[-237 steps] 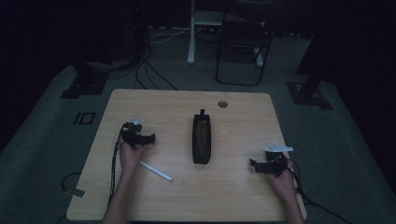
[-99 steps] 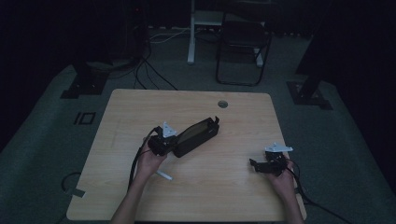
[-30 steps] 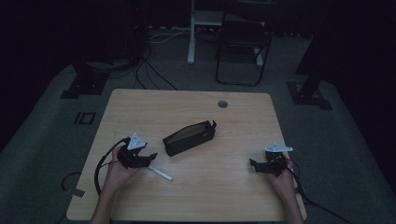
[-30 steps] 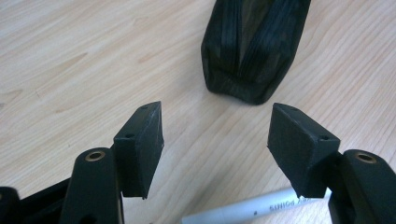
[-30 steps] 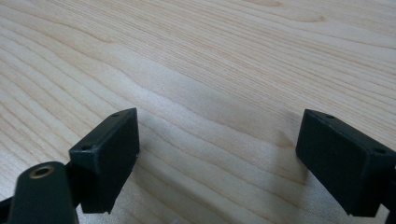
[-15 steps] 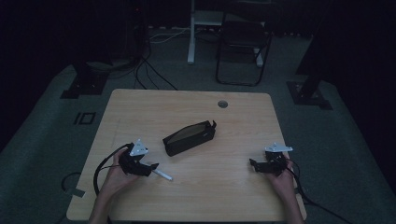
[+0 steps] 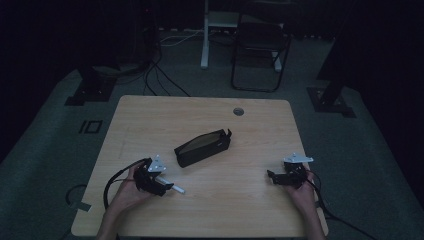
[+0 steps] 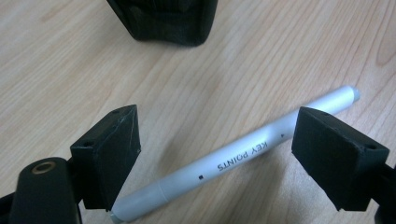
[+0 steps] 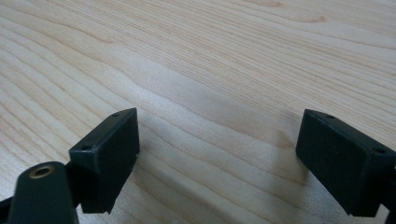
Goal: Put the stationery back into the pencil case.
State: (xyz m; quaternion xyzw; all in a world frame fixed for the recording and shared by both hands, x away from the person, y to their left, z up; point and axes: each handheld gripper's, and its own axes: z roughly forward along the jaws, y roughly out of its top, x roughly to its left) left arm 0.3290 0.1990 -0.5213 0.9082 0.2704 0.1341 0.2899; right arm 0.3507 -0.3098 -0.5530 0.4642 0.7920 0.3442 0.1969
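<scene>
A white pen [image 8: 233, 158] marked "KEY POINTS" lies flat on the wooden table, slantwise between the jaws of my left gripper [image 8: 224, 140]. Those jaws have just been opening and stand wide, with neither pad touching the pen. In the high view the left gripper [image 7: 165, 186] sits at the front left over the pen [image 7: 176, 189]. A black pouch [image 7: 202, 147] lies diagonally at the table's middle, and its end shows ahead of the left jaws [image 8: 163, 18]. My right gripper [image 7: 272, 176] rests at the front right, open [image 9: 217, 140] over bare wood.
The table [image 7: 150, 120] has a round cable hole [image 7: 238, 111] near its far edge. A dark chair [image 7: 260, 45] and cables on the floor lie beyond it. Each gripper's cable trails toward the near edge.
The pouch went from lengthwise to diagonal under the left gripper. The left gripper then drew back toward the near edge and came down over the pen, jaws wider. The right gripper stayed put.
</scene>
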